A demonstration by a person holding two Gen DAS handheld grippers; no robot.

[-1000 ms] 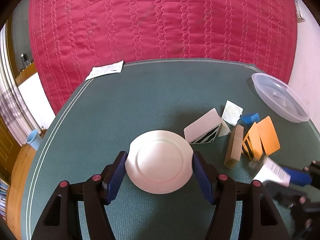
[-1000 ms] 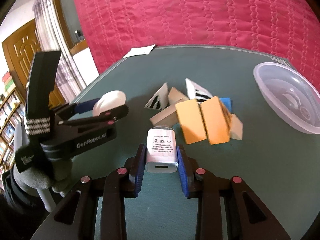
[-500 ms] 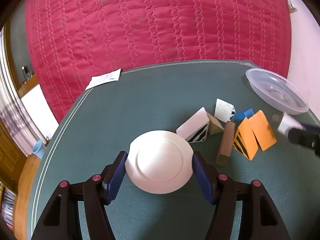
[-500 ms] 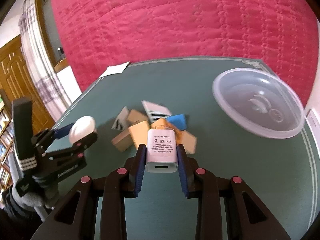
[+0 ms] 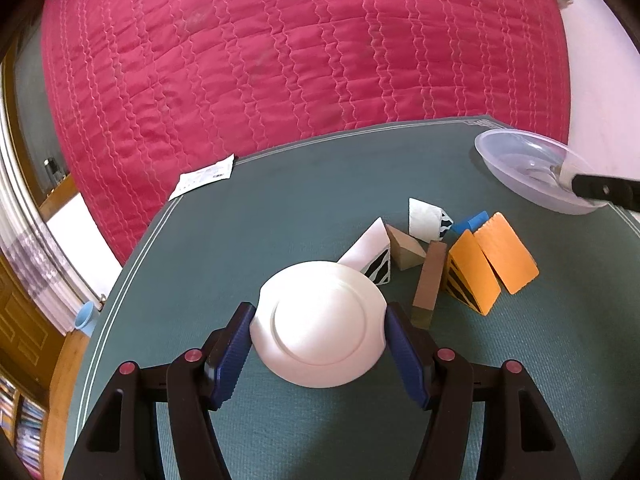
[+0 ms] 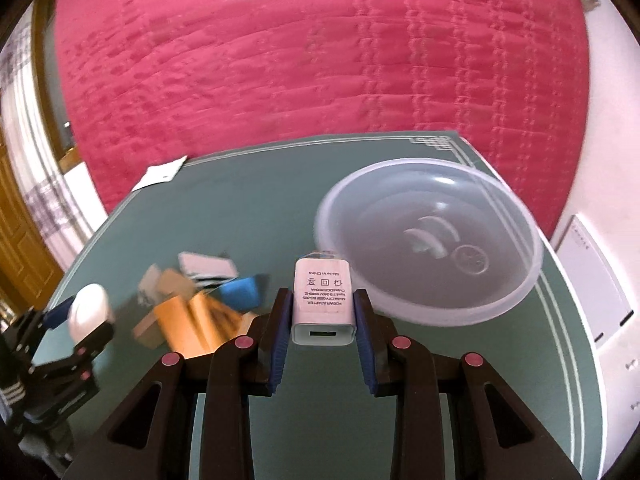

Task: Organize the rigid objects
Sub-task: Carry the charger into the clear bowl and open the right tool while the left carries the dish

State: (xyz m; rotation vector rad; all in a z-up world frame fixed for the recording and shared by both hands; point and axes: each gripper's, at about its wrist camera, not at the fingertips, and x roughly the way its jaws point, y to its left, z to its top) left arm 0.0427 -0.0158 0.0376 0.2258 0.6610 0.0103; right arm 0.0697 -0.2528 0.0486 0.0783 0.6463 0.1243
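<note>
My left gripper [image 5: 318, 326] is shut on a round white disc-shaped object [image 5: 318, 330] and holds it above the green table [image 5: 280, 200]. My right gripper [image 6: 322, 306] is shut on a white power adapter [image 6: 323, 300] and holds it at the near rim of a clear plastic bowl [image 6: 432, 240]. In the left wrist view the bowl [image 5: 524, 168] is at the far right, with the right gripper's tip and adapter [image 5: 568, 170] over its rim. A pile of wooden blocks [image 5: 472, 264] in orange, white, brown and blue lies between the grippers.
A paper slip [image 5: 204, 176] lies at the table's far left edge. A red quilted cloth [image 5: 300, 60] hangs behind the table. A white appliance [image 6: 600, 280] stands right of the table. The left gripper with the disc [image 6: 86, 314] shows at the lower left of the right wrist view.
My right gripper has carried the adapter from beside the blocks rightward and away to the bowl's rim. My left gripper has risen slightly, still holding the disc.
</note>
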